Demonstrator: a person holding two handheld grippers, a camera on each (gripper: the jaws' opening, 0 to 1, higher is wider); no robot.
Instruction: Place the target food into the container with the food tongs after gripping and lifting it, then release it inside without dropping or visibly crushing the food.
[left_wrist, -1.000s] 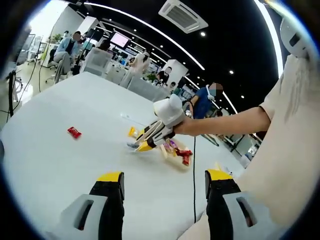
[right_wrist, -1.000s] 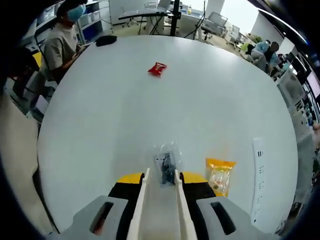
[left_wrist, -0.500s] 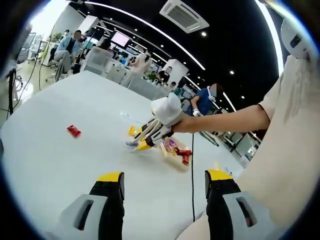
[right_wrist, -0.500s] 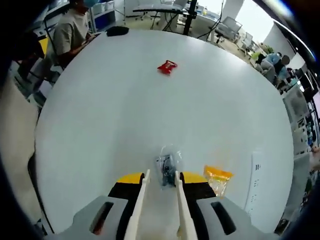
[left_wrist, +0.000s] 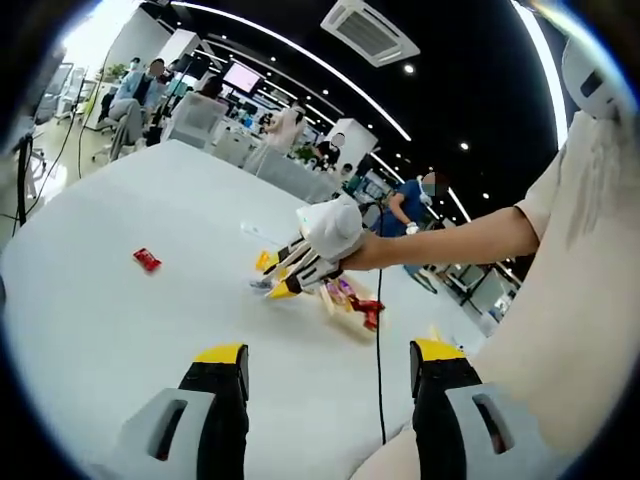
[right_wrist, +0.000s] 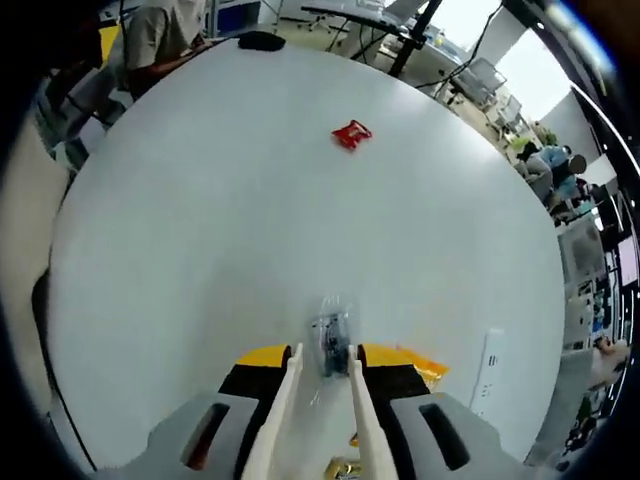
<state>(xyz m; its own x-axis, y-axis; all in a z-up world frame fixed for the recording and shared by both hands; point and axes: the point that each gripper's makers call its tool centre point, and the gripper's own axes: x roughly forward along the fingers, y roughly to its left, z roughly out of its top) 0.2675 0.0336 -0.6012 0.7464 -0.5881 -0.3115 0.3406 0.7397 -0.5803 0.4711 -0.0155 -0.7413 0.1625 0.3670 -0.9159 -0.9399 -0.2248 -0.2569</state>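
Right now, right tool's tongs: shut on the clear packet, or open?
Shut on it. In the right gripper view, the tongs pinch the clear packet between their tips, above the table.

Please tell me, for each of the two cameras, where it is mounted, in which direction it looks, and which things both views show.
Left gripper view: it rides on the left gripper, looks across the white table into the office, and shows the person's arm holding the right gripper.
Right gripper view: it rides on the right gripper, looks down along the cream food tongs, which pinch a clear food packet.
Shared: the table, the red packet and the yellow packet.
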